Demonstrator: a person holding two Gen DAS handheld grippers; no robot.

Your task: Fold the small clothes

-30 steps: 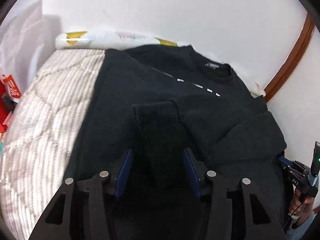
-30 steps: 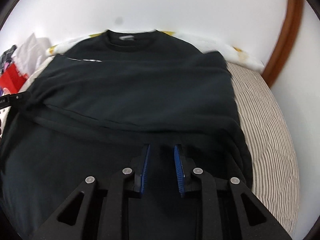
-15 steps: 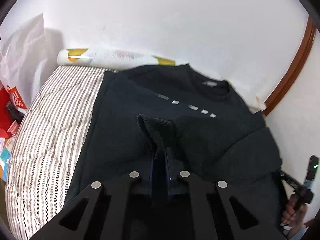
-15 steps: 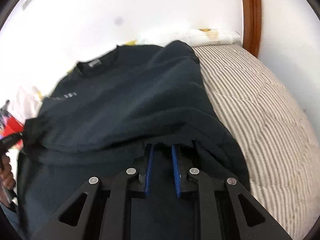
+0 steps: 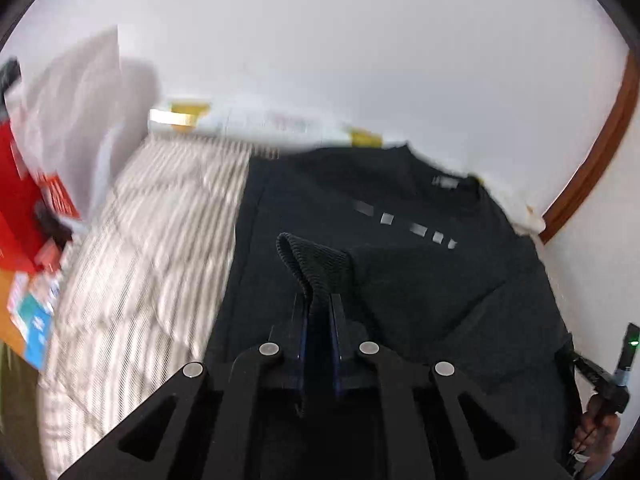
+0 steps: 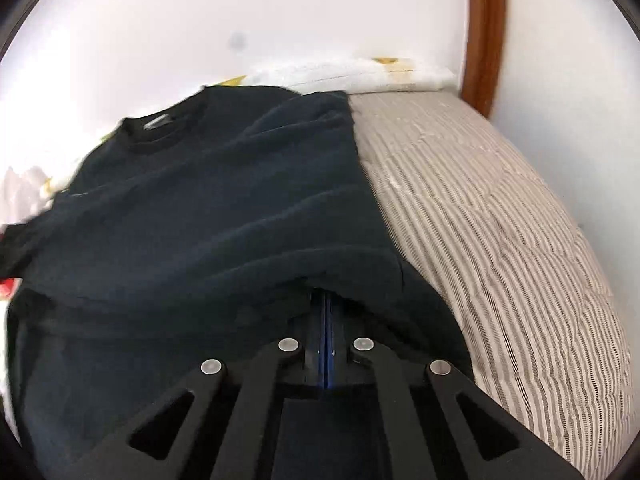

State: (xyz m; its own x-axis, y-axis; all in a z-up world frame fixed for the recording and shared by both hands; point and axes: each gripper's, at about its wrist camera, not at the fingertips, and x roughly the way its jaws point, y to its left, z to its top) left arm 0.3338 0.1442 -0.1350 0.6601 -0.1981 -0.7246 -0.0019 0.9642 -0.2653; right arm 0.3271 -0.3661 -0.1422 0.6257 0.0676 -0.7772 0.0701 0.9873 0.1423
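A black sweatshirt (image 5: pixel 400 200) lies flat on a striped bed, collar toward the wall, with one sleeve folded across the chest. My left gripper (image 5: pixel 319 300) is shut on that sleeve's ribbed cuff (image 5: pixel 316 260), which stands up above the pads. In the right wrist view the sweatshirt (image 6: pixel 224 200) fills the left and middle. My right gripper (image 6: pixel 326 294) is shut at the garment's right side, its blue pads together and its tips hidden under a raised fold of fabric. The right gripper (image 5: pixel 600 376) also shows at the far right of the left wrist view, held by a hand.
The striped mattress (image 6: pixel 500 240) is bare to the right of the sweatshirt and also to its left (image 5: pixel 152 240). A white and yellow roll (image 5: pixel 248 124) lies along the wall. A white bag (image 5: pixel 72 120) and red boxes (image 5: pixel 20 200) stand at the left. A brown wooden frame (image 6: pixel 484 32) rises at the right.
My left gripper closed on the sleeve cuff and raised it. My right gripper swung toward the sweatshirt's right side and closed at the fold there.
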